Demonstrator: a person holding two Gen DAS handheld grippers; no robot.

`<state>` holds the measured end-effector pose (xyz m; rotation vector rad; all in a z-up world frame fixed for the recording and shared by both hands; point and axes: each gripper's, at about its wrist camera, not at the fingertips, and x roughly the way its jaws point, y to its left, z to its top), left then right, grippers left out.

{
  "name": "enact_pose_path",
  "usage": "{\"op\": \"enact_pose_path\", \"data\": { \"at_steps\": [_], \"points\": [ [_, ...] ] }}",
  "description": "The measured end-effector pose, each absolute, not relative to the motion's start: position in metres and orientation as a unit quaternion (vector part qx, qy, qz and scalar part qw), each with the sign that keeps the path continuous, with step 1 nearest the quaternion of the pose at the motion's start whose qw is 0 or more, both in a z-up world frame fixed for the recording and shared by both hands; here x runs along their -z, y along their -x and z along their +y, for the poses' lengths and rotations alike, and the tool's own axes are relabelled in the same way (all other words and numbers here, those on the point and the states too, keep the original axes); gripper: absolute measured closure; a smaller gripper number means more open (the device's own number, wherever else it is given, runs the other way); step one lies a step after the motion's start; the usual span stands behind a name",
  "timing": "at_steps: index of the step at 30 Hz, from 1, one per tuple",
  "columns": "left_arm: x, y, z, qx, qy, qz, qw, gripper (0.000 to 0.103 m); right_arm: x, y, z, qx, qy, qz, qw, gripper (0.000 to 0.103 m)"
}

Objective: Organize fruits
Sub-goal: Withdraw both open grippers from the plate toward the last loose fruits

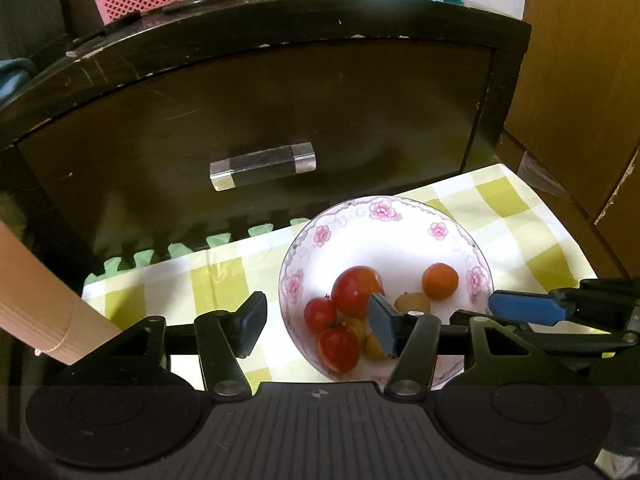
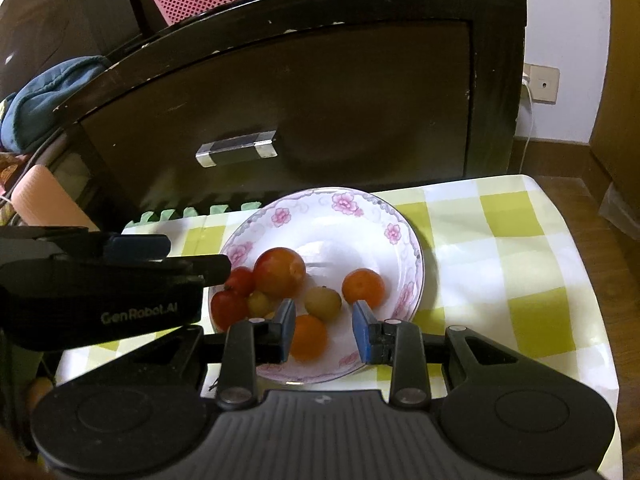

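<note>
You're over a glossy glazed bowl (image 2: 320, 216) with pink flower print, smooth-skinned shiny fruit (image 2: 279, 271) inside. The checked tablecloth (image 2: 520, 264) looks like slick plastic sheet. The dark wooden drawer front (image 1: 280, 120) is scuffed, its edges chipped, with a clear glassy handle (image 1: 262, 165). Your left gripper (image 1: 318, 326) is matt black plastic.

Black grippers, blue-padded fingers (image 2: 363, 330), "GenRobot.AI" lettering.

dim indoor light | soft shadows | fisheye bending edges | dark vignetted corners
</note>
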<state>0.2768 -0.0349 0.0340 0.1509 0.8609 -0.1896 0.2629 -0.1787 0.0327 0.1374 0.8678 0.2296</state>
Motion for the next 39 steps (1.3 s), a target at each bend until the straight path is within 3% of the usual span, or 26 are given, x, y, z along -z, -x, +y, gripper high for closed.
{"op": "enact_pose_path", "data": {
  "at_steps": [17, 39],
  "points": [
    [-0.024, -0.243, -0.021, 0.100, -0.076, 0.441, 0.889, 0.037, -0.030, -0.223, -0.174, -0.118, -0.042, 0.438, 0.890, 0.073],
    [0.001, -0.235, -0.016, 0.112, -0.069, 0.486, 0.864, 0.033, 0.018, -0.220, -0.135, -0.156, 0.000, 0.504, 0.849, 0.073]
  ]
}}
